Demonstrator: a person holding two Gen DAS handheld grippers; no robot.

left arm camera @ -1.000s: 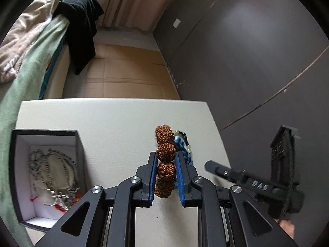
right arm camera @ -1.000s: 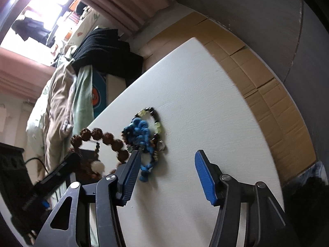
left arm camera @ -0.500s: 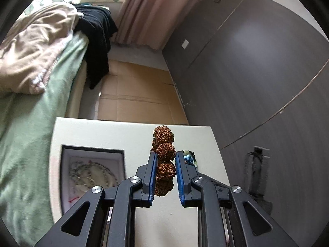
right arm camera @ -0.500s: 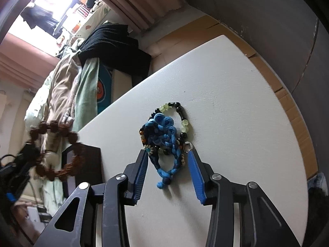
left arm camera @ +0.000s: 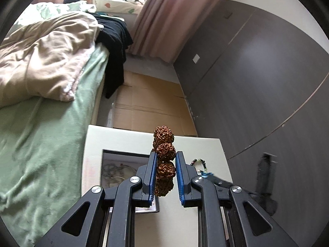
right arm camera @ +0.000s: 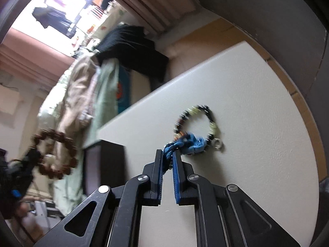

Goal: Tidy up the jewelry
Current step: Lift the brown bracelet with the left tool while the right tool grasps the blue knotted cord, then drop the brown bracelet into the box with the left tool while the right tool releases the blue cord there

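The brown bead bracelet (left arm camera: 164,160) was held clear of the bench (left arm camera: 185,222), pinched narrowly between the blue pads of the left hand-held gripper (left arm camera: 165,158), with two beads standing above the tips and the rest hanging below. Beneath and to the left lay the open jewelry box (left arm camera: 123,170), chains already inside it. The step in hand was judged to be carrying the bracelet over the box; it would be done well if the loop were centred over the opening and lowered close to the lining before release, so the beads neither caught the rim nor bounced out.

The blue cord (right arm camera: 185,146) was caught between the pads of the right hand-held gripper (right arm camera: 167,154), whose jaws had just been closing and now stood nearly together on a strand of it. The cord's bulk lay on the bench, touching the mixed bead bracelet (right arm camera: 197,121), and whether the two were tangled could not be told through the blur. A slow lift was judged wise, so that the bracelet would be seen early if it dragged along. The box (right arm camera: 104,164) stood just left of the right pads, so little travel would be needed.
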